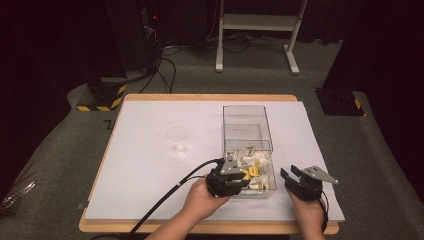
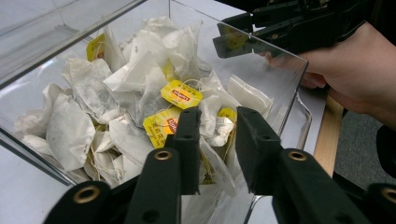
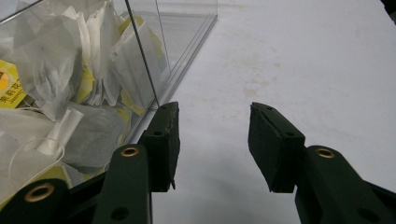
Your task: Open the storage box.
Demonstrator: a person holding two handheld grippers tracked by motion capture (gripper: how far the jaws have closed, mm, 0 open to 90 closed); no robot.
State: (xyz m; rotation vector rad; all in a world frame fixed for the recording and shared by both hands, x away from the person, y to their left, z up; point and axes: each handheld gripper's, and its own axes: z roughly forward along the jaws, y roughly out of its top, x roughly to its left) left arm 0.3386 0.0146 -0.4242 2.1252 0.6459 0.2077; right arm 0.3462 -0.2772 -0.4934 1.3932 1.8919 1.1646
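A clear plastic box (image 1: pixel 246 119) stands on the white table cover, its near end heaped with white tea bags (image 1: pixel 256 161) that carry yellow tags (image 2: pixel 181 94). My left gripper (image 1: pixel 243 178) reaches over the box's near left corner, jaws down among the tea bags (image 2: pixel 135 79). Its jaws (image 2: pixel 215 140) stand a little apart with a tea bag and its string between them; I see no pad pressing on it. My right gripper (image 1: pixel 291 173) rests on the table just right of the box (image 3: pixel 140 56), open (image 3: pixel 212 140) over bare cover, and is also seen beyond the box wall (image 2: pixel 261 32).
A clear plastic cup (image 1: pixel 176 140) stands on the table cover (image 1: pixel 150 165) left of the box. The wooden table edge (image 1: pixel 200 227) runs along the front. Beyond the table are a white frame's legs (image 1: pixel 255 30) and black stands with striped bases (image 1: pixel 102 97).
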